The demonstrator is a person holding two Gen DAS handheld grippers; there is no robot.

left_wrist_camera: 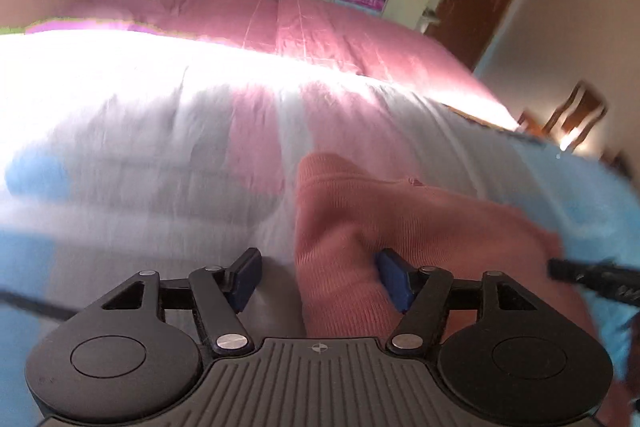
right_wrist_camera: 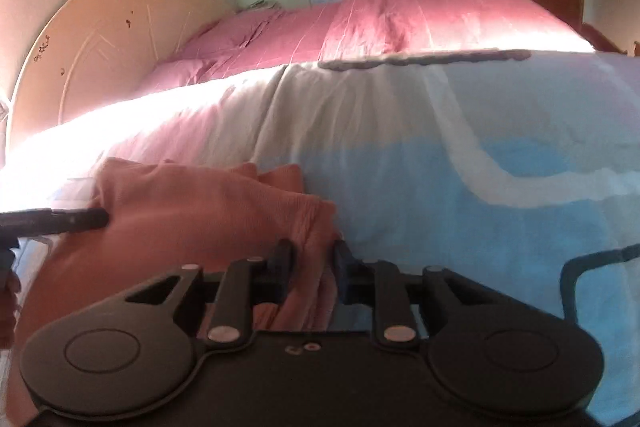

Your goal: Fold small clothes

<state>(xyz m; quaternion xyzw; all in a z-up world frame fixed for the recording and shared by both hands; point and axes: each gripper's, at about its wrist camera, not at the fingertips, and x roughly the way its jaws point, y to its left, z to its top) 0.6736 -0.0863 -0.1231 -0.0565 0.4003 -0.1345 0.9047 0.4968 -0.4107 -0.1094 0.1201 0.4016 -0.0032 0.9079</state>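
Garment: a pink knit piece is spread on the blue-and-white bedspread.
Left gripper: held wide open (one finger under a fold).
Right gripper: nearly closed, a bunched edge pinched.

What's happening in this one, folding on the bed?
A person with tongs in each hand is working a small pink knit garment lying on the blue and white bedspread. The right tongs are pinching a bunched edge of it. The left tongs stand open, with cloth between the fingers but not clamped.
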